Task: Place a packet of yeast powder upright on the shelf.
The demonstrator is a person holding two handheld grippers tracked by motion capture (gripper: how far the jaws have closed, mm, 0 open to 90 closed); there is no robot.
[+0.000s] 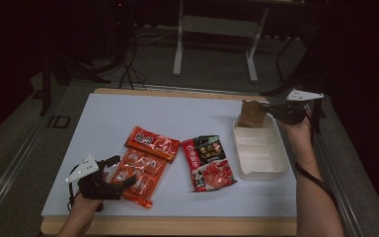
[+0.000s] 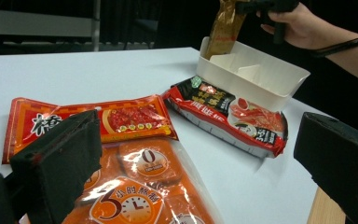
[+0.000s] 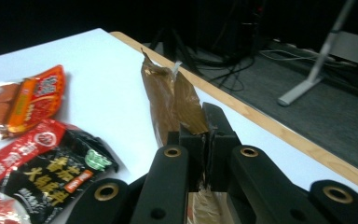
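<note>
Right gripper (image 1: 271, 109): pinched the crinkled brown foil pouch (image 1: 252, 114).
Pouch: hung upright over the white divided plastic tray's (image 1: 271, 170) far compartment, near the desk's right edge.
Left gripper (image 1: 121, 172): spread, above the orange clear-wrapped packet (image 1: 140, 177).

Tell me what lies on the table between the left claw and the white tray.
In the high view, between the left claw and the white tray lie the clear orange packet and the red-and-black packet.
</note>
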